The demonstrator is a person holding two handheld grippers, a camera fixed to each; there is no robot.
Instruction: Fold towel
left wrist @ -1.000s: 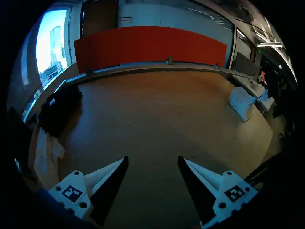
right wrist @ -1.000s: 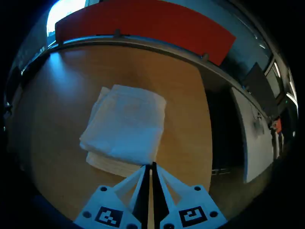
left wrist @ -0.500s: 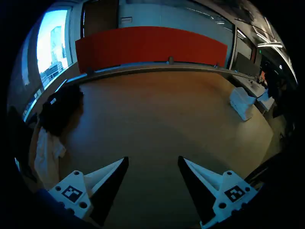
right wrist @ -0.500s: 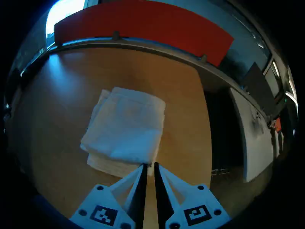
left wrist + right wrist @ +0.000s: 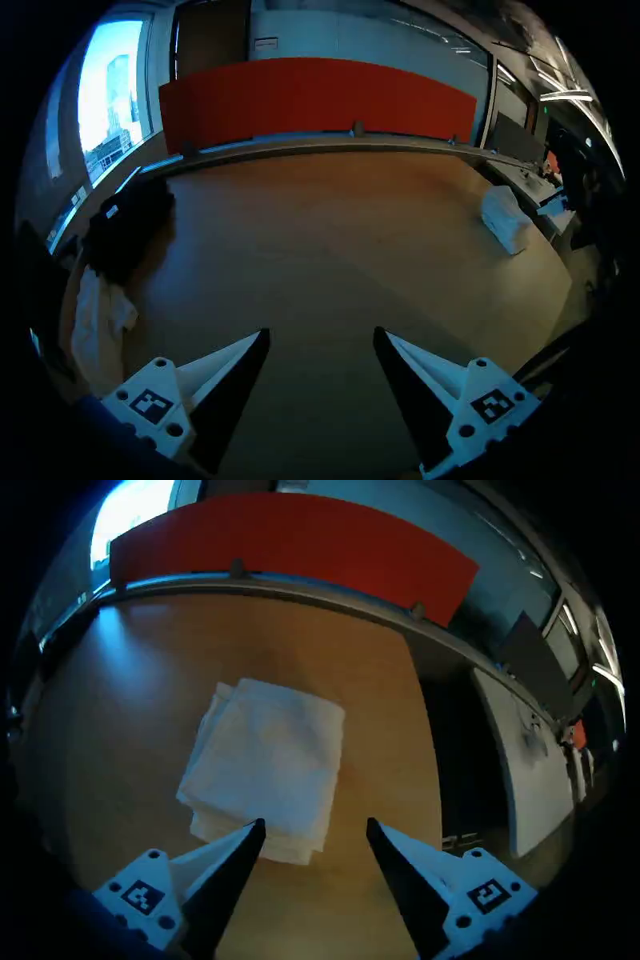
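- We judge the towel (image 5: 268, 756) soft, light and floppy, a folded stack on the table (image 5: 104, 720); pinching a near corner through all layers should hold best.
- It lies just ahead of the right gripper (image 5: 314, 826), whose fingers are spread wide and empty, its near edge by the left fingertip.
- Its slightly longer axis runs away from those fingers.
- The left gripper (image 5: 320, 332) is spread too, the towel well beyond its right finger.

My L gripper (image 5: 320, 330) was wide open, fingers (image 5: 224, 376) spread well apart & level w/ each other, aimed fwd and slightly down. My R gripper (image 5: 314, 822) was open too, jaws parted abt as wide, pitched down more steeply. Neither pair of tips pressed on anything.
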